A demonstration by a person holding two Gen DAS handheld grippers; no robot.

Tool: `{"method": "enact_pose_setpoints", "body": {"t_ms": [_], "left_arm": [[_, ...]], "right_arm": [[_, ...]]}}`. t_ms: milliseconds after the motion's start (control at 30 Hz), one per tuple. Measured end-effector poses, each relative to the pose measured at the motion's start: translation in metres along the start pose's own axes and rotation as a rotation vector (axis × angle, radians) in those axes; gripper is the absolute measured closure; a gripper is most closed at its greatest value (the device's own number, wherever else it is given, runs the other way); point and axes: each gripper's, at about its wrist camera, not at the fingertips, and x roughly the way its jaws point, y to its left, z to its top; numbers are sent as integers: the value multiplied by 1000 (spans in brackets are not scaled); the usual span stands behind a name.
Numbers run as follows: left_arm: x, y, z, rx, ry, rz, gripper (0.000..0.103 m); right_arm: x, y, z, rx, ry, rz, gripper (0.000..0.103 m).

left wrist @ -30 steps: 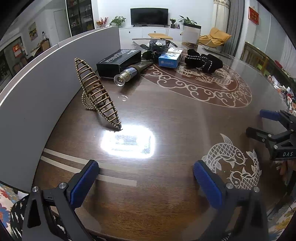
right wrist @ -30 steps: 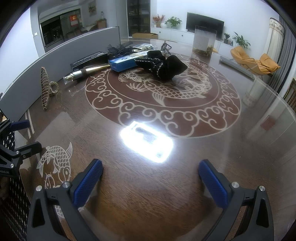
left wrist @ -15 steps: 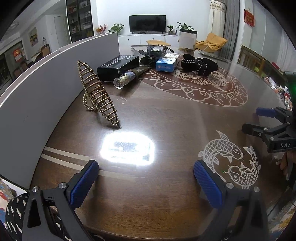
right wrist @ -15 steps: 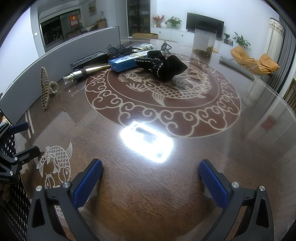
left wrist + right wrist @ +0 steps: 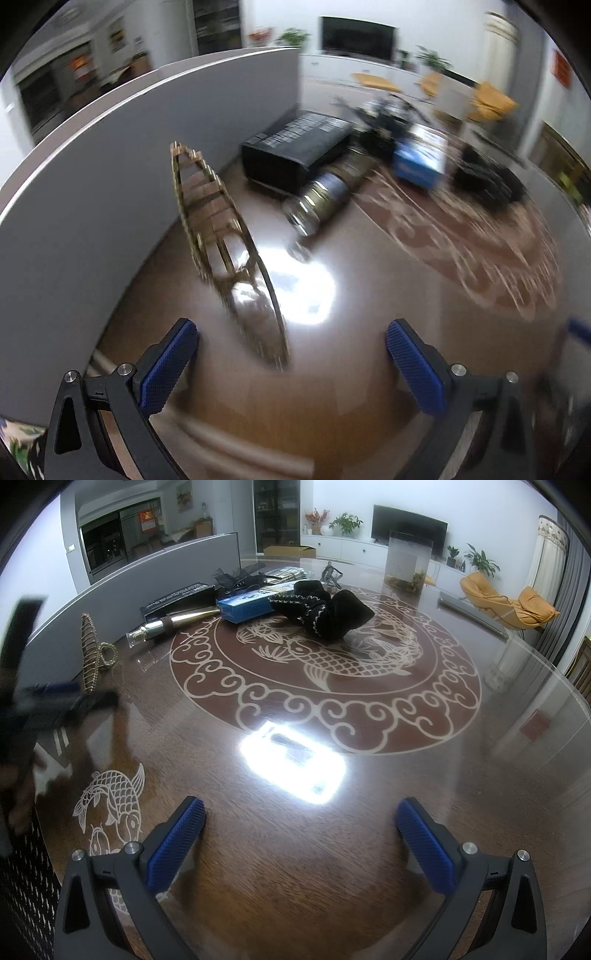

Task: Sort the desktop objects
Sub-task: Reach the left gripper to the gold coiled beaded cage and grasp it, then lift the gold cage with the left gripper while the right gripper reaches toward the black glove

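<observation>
A gold beaded hair claw (image 5: 225, 254) stands on the dark round table, just ahead of my open left gripper (image 5: 291, 354); it also shows in the right wrist view (image 5: 90, 651). Behind it lie a black box (image 5: 295, 151), a metallic flashlight (image 5: 325, 195), a blue box (image 5: 419, 157) and black gloves (image 5: 487, 181). My right gripper (image 5: 299, 830) is open and empty above bare table. From it I see the gloves (image 5: 328, 609), blue box (image 5: 247, 605), flashlight (image 5: 173, 626) and the blurred left gripper (image 5: 48, 701).
A grey partition (image 5: 92, 177) curves along the table's left side. A clear container (image 5: 406, 563) and a small figurine (image 5: 330, 574) stand at the far side. A lamp glare (image 5: 295, 764) lies mid-table.
My left gripper has moved forward and left, close up to the hair claw; its view is motion-blurred. My right gripper has stayed still.
</observation>
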Motion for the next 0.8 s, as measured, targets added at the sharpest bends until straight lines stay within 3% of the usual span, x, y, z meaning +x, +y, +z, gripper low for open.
{"method": "enact_pose_setpoints", "body": {"t_ms": [167,400,733,800], "left_arm": [[15,6,22,-45,29,27,0],[22,13,27,-54,-5,33,0],[26,11,33,20,-5,-20,0],[22,8,34,61,-38,-41,23]], "right_arm": [[0,0,0,0,0,0,0],[-1,1,0,-1,0,-1,0],[-1,1,0,-1,0,-1,0],[-1,1,0,0,0,-1,0]]}}
